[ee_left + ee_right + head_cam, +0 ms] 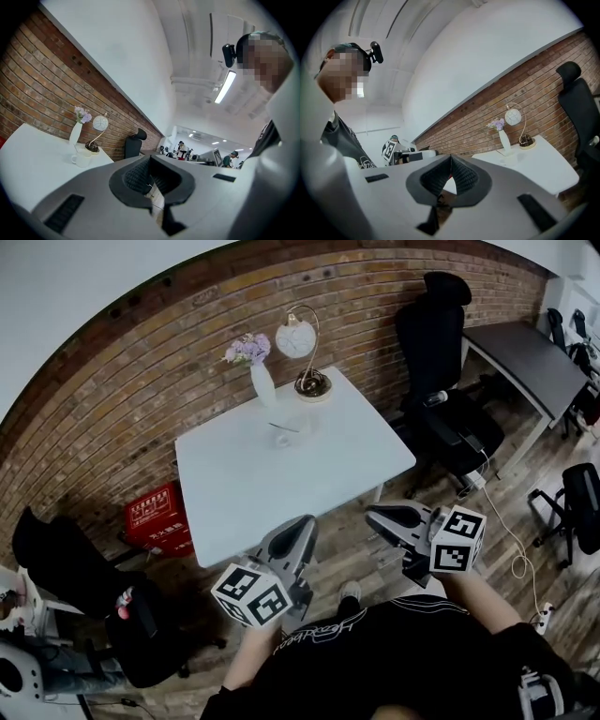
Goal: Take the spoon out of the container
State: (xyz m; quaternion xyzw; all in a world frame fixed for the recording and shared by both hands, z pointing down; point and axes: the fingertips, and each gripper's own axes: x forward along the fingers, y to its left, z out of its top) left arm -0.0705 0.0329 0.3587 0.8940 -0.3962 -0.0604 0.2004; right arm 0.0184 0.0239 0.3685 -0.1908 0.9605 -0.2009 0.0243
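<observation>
Well apart: spoon (284, 427), closed fingers (292, 542).

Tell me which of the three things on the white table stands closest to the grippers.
The white cup, out toward the middle of the table. The flower vase and the globe lamp stand behind it, nearer the brick wall.

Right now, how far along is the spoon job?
Done: nothing; the spoon sits in the cup on the white table. In hand: nothing; left claw and right claw shut, empty, short of the table. Left: reach, grip, lift it out.
</observation>
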